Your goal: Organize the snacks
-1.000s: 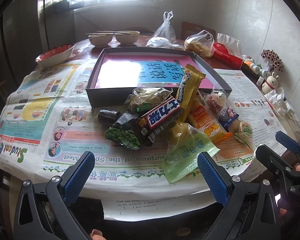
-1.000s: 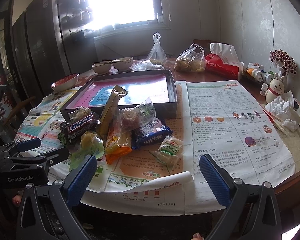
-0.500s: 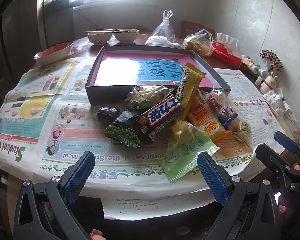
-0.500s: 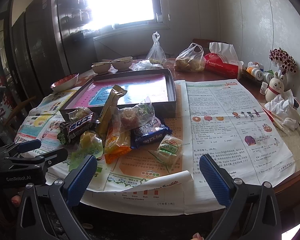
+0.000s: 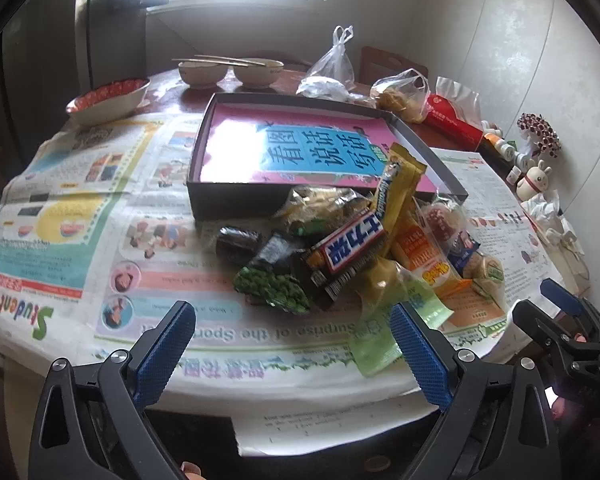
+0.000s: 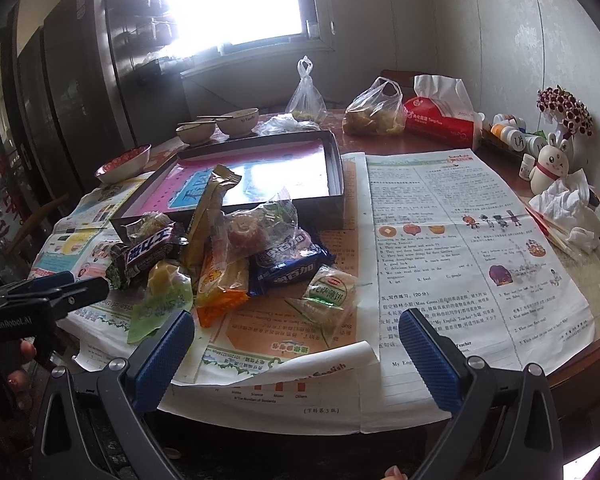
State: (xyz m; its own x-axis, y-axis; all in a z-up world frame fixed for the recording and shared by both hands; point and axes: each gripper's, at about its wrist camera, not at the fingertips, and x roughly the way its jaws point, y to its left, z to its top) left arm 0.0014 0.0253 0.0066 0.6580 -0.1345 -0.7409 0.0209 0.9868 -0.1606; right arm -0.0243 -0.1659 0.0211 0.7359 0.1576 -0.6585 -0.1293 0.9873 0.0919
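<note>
— So, the left wrist view?
— The left gripper [image 5: 292,350] hangs at the table's near edge, jaws spread wide, nothing between them. Beyond it a pile of snacks [image 5: 364,252] lies on newspaper [image 5: 60,216], just before the dark tray [image 5: 228,200], the tall yellow packet [image 5: 400,188] leaning against its front wall.
— And the right wrist view?
— The right gripper [image 6: 296,344] is likewise spread and empty, short of the pile. A round green-labelled cake [image 6: 328,294] lies nearest it, touching a blue biscuit pack [image 6: 292,266]. The tray holds no snacks.
</note>
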